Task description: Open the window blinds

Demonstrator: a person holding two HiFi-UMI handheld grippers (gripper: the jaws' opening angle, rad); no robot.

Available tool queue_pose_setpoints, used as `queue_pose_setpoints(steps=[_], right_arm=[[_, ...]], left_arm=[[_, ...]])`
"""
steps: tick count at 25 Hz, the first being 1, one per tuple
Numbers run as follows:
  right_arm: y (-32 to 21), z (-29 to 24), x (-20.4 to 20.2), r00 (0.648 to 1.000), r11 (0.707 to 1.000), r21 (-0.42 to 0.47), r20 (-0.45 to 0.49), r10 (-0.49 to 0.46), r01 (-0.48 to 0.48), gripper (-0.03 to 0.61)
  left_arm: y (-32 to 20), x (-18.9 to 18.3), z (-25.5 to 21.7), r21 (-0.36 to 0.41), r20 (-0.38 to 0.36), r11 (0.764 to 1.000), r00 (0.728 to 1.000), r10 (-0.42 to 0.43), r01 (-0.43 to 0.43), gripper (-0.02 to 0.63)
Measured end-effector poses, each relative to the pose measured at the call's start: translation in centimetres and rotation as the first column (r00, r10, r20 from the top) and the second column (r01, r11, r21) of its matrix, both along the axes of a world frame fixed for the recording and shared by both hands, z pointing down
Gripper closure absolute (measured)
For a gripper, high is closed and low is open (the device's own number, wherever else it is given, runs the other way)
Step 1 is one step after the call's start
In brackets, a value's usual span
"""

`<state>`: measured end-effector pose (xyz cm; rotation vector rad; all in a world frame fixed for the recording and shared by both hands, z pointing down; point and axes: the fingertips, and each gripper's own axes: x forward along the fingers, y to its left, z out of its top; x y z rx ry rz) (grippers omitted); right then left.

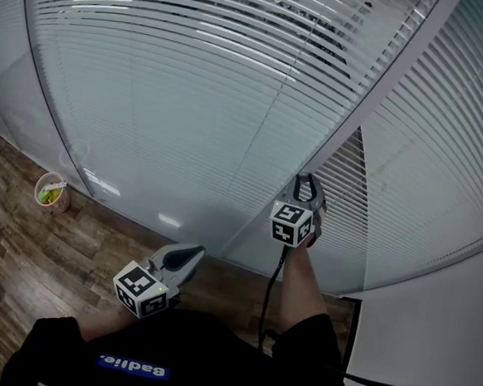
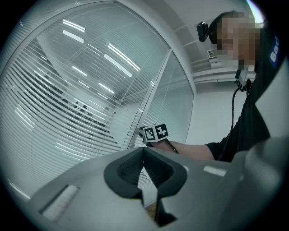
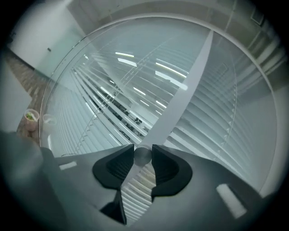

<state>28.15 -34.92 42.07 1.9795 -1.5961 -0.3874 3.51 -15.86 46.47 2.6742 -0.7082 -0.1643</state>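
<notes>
My right claw (image 3: 143, 158) pinches a small round knob (image 3: 143, 154) between its pads. Only its own view shows this. From my head, I see just the claw's tips laid against the pale frame post (image 1: 373, 107) and cannot make out the knob.

The knob sits on that post and shows its round face end-on, so it sticks straight out towards me, along my jaws. The post runs upright between two panes.

The blinds (image 1: 192, 84) hang behind the glass on both sides of the post, their slats lying level with the long axis running across the window. In the head view the upper slats of the left pane show dark gaps, and the lower ones read as a closed pale sheet.

My left claw (image 1: 191, 257) hangs low by my body, aimed at the foot of the glass. Its own view shows the tips pressed together with nothing held. That same view also catches my right claw from the side, up against the post, with my forearm behind it.

A cup (image 1: 52, 191) stands on the wooden floor (image 1: 21, 246) beside the glass, well to the left. The left claw's view misses it.
</notes>
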Motion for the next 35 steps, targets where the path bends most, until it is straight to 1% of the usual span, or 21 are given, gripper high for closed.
queue_pose_setpoints(steps=[2,5,8,11,14,16,18,19,21,22,23,25,28,30,35], right_arm=[[0.2,-0.4,-0.1,0.997,1.0,0.025,0.08,-0.004,0.002,0.451],[0.4,-0.6,0.2,0.98,0.998,0.055,0.199,-0.013,0.002,0.451],[0.3,-0.8,0.6,0.957,0.997,0.08,0.289,-0.022,-0.001,0.451],[0.4,-0.7,0.9,0.924,0.995,0.098,0.38,-0.031,-0.007,0.451],[0.4,-0.6,0.9,0.896,0.995,0.104,0.443,-0.041,-0.006,0.451],[0.3,-0.9,1.1,0.889,0.995,0.1,0.456,-0.047,0.001,0.449],[0.1,-1.1,1.3,0.895,0.996,0.088,0.444,-0.049,0.011,0.446],[0.0,-1.1,1.2,0.905,0.997,0.077,0.423,-0.045,0.014,0.445],[0.0,-1.0,1.1,0.937,0.999,0.05,0.349,-0.028,0.011,0.436],[0.0,-0.9,0.9,0.952,0.999,0.036,0.305,-0.02,0.009,0.418],[0.0,-0.7,0.7,0.964,1.0,0.021,0.265,-0.012,0.007,0.402],[0.2,-0.4,0.3,0.98,1.0,-0.005,0.198,-0.002,0.003,0.402],[0.2,-0.3,0.2,0.993,1.0,-0.025,0.12,0.013,-0.01,0.409],[0.1,-0.2,0.3,0.996,0.999,-0.028,0.087,0.023,-0.02,0.445],[0.1,0.0,0.3,1.0,0.999,-0.038,0.016,0.024,-0.024,0.451]], left_arm=[[0.1,-0.2,-0.2,0.002,-0.002,1.0,1.0,-0.002,0.002,0.614],[0.1,-0.3,-0.3,0.001,-0.002,1.0,1.0,-0.003,0.003,0.614],[-0.1,-0.2,-0.4,0.0,-0.002,1.0,1.0,-0.003,0.003,0.614],[-0.1,-0.3,-0.3,0.002,-0.003,1.0,1.0,-0.003,0.003,0.614],[0.0,-0.4,-0.1,0.001,-0.004,1.0,1.0,-0.001,0.001,0.614],[-0.1,-0.2,-0.5,0.001,-0.004,1.0,1.0,0.0,0.0,0.614],[-0.2,0.0,-0.8,0.0,-0.004,1.0,1.0,0.001,-0.001,0.614],[-0.2,0.1,-0.8,-0.001,-0.004,1.0,1.0,0.001,-0.001,0.614],[-0.2,0.1,-0.8,-0.001,-0.004,1.0,1.0,0.003,-0.003,0.614],[-0.2,0.1,-0.8,0.0,-0.005,1.0,1.0,0.004,-0.004,0.614],[-0.1,0.1,-0.8,0.001,-0.005,1.0,1.0,0.005,-0.005,0.614],[-0.1,0.0,-0.8,0.002,-0.005,1.0,1.0,0.007,-0.007,0.614],[0.0,0.0,-0.7,0.0,-0.004,1.0,1.0,0.008,-0.008,0.614],[0.1,0.0,-0.6,-0.001,-0.003,1.0,1.0,0.007,-0.007,0.614],[0.2,-0.2,-0.5,0.0,-0.001,1.0,1.0,0.003,-0.003,0.614]])
